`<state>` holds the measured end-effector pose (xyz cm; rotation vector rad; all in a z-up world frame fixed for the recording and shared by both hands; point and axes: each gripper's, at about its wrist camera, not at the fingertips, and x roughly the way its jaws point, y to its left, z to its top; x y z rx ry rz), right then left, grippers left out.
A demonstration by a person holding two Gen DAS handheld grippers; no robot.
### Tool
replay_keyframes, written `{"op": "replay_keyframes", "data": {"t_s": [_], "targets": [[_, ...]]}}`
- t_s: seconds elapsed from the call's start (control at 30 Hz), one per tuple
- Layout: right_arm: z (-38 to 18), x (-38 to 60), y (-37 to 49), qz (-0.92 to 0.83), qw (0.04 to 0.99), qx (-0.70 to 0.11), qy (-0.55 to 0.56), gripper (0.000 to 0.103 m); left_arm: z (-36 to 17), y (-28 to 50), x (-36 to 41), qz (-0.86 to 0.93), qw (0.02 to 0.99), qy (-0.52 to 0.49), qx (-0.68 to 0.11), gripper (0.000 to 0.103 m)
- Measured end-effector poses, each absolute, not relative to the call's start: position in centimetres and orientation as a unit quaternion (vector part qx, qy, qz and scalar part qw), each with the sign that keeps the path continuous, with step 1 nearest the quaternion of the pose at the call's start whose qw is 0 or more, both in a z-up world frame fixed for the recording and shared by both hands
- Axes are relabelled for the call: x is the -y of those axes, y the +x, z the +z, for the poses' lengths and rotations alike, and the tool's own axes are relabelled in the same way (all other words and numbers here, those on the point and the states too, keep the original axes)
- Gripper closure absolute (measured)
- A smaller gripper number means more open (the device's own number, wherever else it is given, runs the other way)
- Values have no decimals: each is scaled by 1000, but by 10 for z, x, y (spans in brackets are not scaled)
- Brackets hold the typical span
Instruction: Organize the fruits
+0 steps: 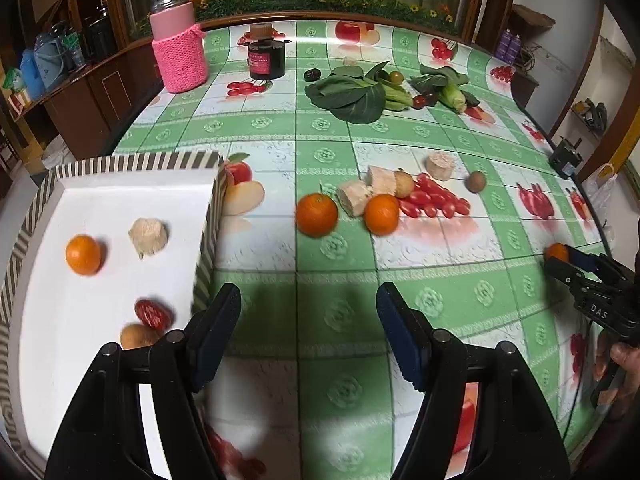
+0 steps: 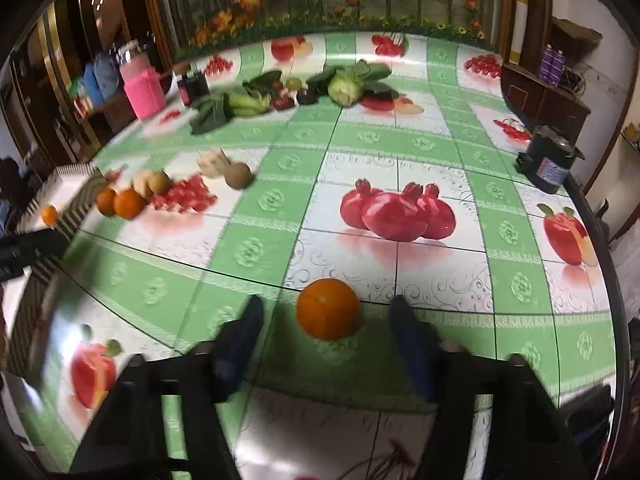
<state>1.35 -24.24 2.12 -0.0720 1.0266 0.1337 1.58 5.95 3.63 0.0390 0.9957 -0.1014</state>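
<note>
Tray (image 1: 132, 184) held four pieces; right gripper (image 2: 326, 316) gaped around orange (image 2: 328, 309) between fingers, left gripper (image 1: 309, 300) wide apart, pile (image 1: 400, 194) ahead remained.

Pink-sleeved jar (image 1: 176, 40) — perhaps a flask — black canister (image 1: 267, 56)

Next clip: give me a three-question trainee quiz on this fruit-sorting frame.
1. True or false: the right gripper is shut on the orange.
2. How many oranges lie in the striped tray? A) none B) one C) three
3. Fill in: the left gripper is open and holds ____.

Key: 1 false, the jaws stand open either side of it; 2 B, one orange in the tray; 3 nothing.
</note>
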Motion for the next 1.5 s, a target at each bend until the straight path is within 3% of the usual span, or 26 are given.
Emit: {"op": "replay_keyframes", "data": {"t_s": [0.03, 0.07, 0.53, 0.7, 1.5], "targets": [[21, 242, 13, 62, 873, -482, -40, 68, 35, 19, -59, -49, 877, 23, -478, 33], [21, 243, 12, 62, 874, -480, -39, 69, 33, 25, -59, -50, 875, 27, -481, 33], [31, 229, 15, 104, 877, -469, -16, 70, 11, 73, -50, -57, 861, 59, -502, 34], [28, 223, 16, 113, 873, -473, -21, 70, 5, 82, -48, -65, 859, 60, -505, 75], [48, 154, -26, 175, 872, -457, -21, 70, 35, -10, -55, -92, 879, 9, -467, 76]]}}
